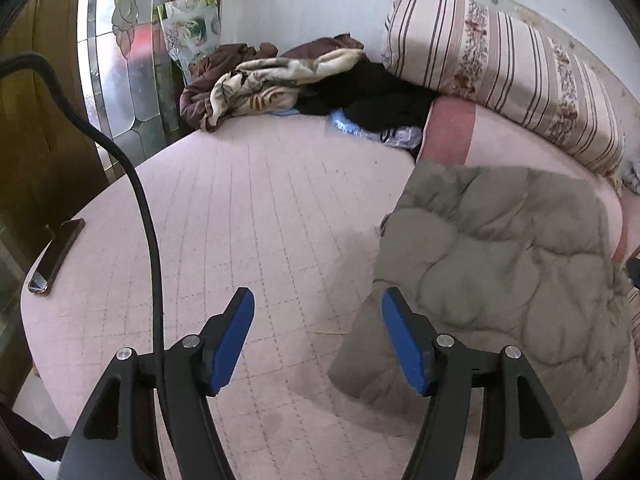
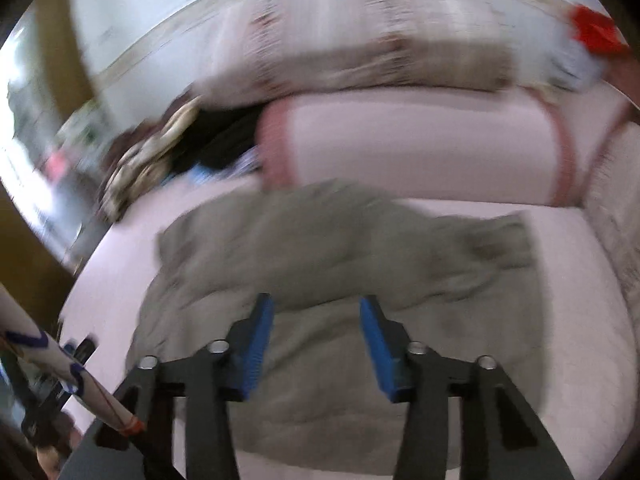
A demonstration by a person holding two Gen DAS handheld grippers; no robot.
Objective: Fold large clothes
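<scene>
Fingers of both grippers spread wide, holding nothing: left gripper [image 1: 318, 300] at lower centre over bare pink bed [image 1: 240, 208]; right gripper [image 2: 316, 308] above the jacket, view blurred. Grey quilted jacket [image 1: 496, 280] lies bunched at right of frame on the bed. Judged soft, puffy, light, springy; grip a hem or sleeve edge. Phone [image 1: 56, 256] lies left; clothes pile [image 1: 280, 76] and striped bolster [image 1: 508, 68] lie beyond.

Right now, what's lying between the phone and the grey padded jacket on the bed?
Only bare pink quilted bedcover lies between the phone and the grey padded jacket, shown in the left wrist view; a black cable hangs across in front.
</scene>
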